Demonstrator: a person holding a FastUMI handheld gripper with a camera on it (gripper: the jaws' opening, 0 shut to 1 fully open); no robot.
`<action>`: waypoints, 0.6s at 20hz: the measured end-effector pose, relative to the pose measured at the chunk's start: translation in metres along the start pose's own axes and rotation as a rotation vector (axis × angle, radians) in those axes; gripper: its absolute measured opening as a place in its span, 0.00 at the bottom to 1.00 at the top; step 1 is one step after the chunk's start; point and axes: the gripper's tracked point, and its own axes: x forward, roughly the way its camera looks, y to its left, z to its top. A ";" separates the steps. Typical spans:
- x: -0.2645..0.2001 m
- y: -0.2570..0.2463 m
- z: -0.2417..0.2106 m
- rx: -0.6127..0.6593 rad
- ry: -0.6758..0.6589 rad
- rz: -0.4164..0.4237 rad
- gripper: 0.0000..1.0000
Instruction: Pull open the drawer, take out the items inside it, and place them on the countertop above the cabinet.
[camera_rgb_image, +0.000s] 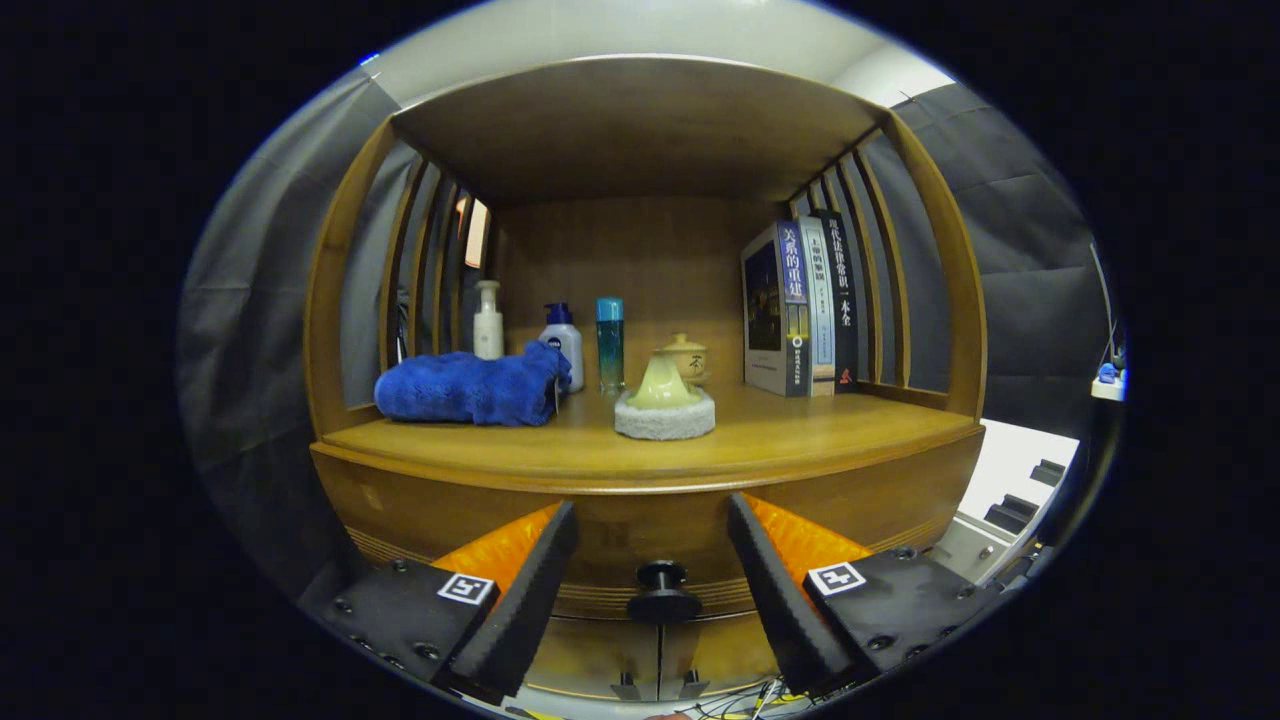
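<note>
- My tool (652, 560) has its two fingers spread wide apart, clamped on nothing; the black ribbed pads (525, 590) flank the gap, with orange bodies behind them.
- Between the fingers, just ahead of their tips, sits the black round knob (662, 592) of the drawer (650, 545). Neither finger touches it.
- The drawer front is flush with the wooden cabinet (420, 505), so it reads as closed; I cannot see what is inside it.
- Below the knob, a vertical seam runs down the cabinet face between two lower panels.
- Above the drawer lies the worktop (820, 430), a wooden surface framed by slatted sides and a wooden roof.
- Nearest on the worktop, almost in line with the knob, a pale green cone-shaped piece (662, 383) stands on a round grey pad (664, 417).
- To its left, a folded blue towel (470, 385) lies near the left slats.
- Behind the towel stand a white pump bottle (488, 322) and a white bottle with a blue cap (563, 340), the latter touching or just behind the towel's right end.
- Just right of that, a slim teal bottle (610, 343) stands upright.
- Behind the green piece, a small lidded cream jar (686, 358) sits near the back wall.
- On the right, a row of upright books (800, 308) stands against the right slats.
- Beyond the cabinet's right side, a white surface with dark blocks (1020, 490) shows, too small to make out.
</note>
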 end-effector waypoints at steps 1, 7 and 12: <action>-0.006 0.001 0.008 -0.001 -0.017 0.003 0.98; -0.061 0.015 0.064 -0.024 -0.100 0.058 0.98; -0.119 0.025 0.112 -0.007 -0.132 0.099 0.98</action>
